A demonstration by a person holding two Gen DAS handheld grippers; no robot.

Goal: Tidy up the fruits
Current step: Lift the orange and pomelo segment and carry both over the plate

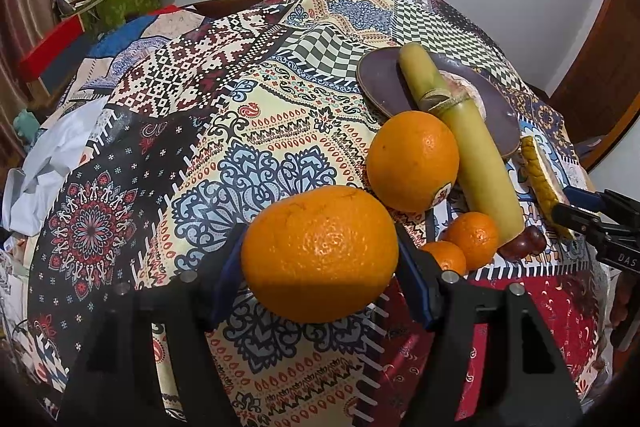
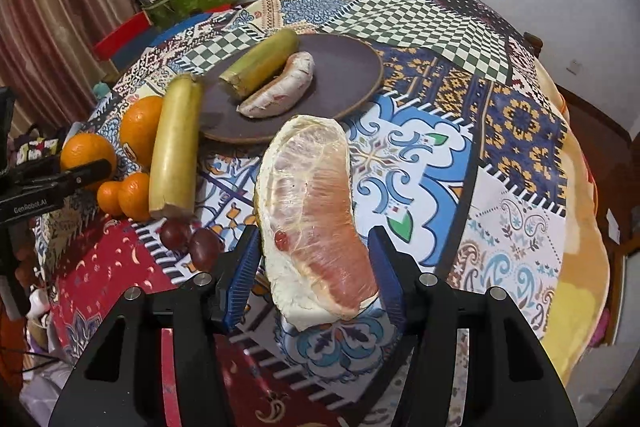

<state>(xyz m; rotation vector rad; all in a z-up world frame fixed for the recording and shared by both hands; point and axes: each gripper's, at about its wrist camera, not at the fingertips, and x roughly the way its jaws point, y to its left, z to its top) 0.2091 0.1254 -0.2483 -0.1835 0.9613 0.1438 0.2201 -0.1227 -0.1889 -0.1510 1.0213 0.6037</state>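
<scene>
— So, what has the left gripper (image 1: 320, 263) got?
— A large orange (image 1: 319, 253), clamped between its blue pads above the patchwork tablecloth (image 1: 256, 131).
— And the right gripper (image 2: 314, 279)?
— Its jaws are closed on a wrapped pomelo wedge (image 2: 316, 223), held near the brown plate (image 2: 348, 75).
— What lies on the plate?
— A short sugarcane piece (image 2: 260, 63) and a pomelo segment (image 2: 280, 91), side by side, touching.
— The rest?
— A longer sugarcane piece (image 2: 176, 147) leans on the plate's rim; beside it a second orange (image 2: 140, 123), two mandarins (image 2: 124, 195) and two red dates (image 2: 192, 239).
</scene>
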